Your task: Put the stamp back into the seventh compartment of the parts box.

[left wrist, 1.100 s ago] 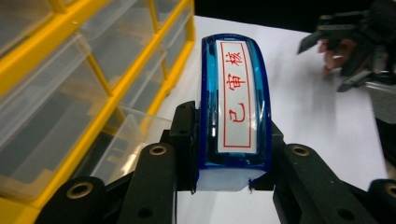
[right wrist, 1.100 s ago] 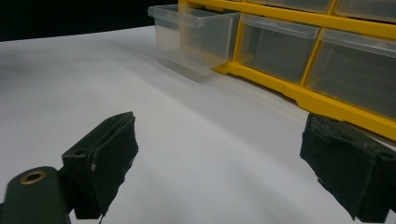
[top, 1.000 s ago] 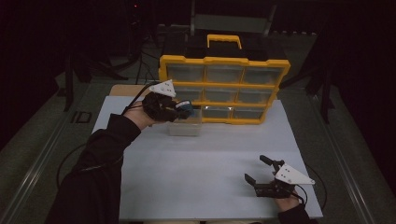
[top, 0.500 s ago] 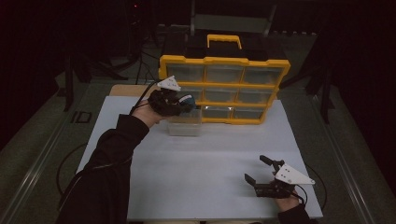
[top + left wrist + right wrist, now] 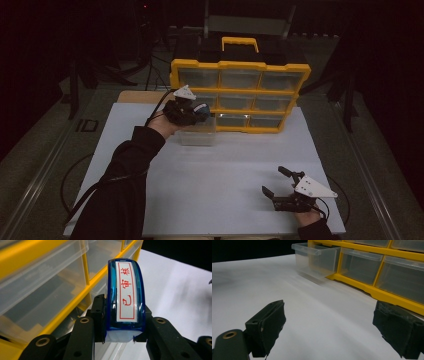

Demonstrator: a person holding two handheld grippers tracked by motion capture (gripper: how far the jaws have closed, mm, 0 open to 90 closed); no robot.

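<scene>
My left gripper (image 5: 199, 111) is shut on a blue curved holder (image 5: 202, 108) and hangs just above a clear drawer (image 5: 198, 136) that is pulled out onto the table. In the left gripper view the blue holder (image 5: 126, 293) stands upright between the pads (image 5: 98, 315); it carries a white label with red characters in a red frame. Behind it is the yellow organizer (image 5: 240, 95) with its clear drawers. My right gripper (image 5: 272, 180) rests open near the table's front right, with nothing between its fingers (image 5: 268, 325).
The white table top (image 5: 225, 165) runs wide between the two hands. In the right gripper view the clear drawer (image 5: 317, 258) sticks out from the yellow organizer (image 5: 387, 293). A black case with a yellow handle (image 5: 240, 44) sits behind the organizer. Dark floor surrounds the table.
My left hand has moved a little to the right and down with the blue holder, closer to the organizer and over the clear drawer. The right gripper has stayed put.
</scene>
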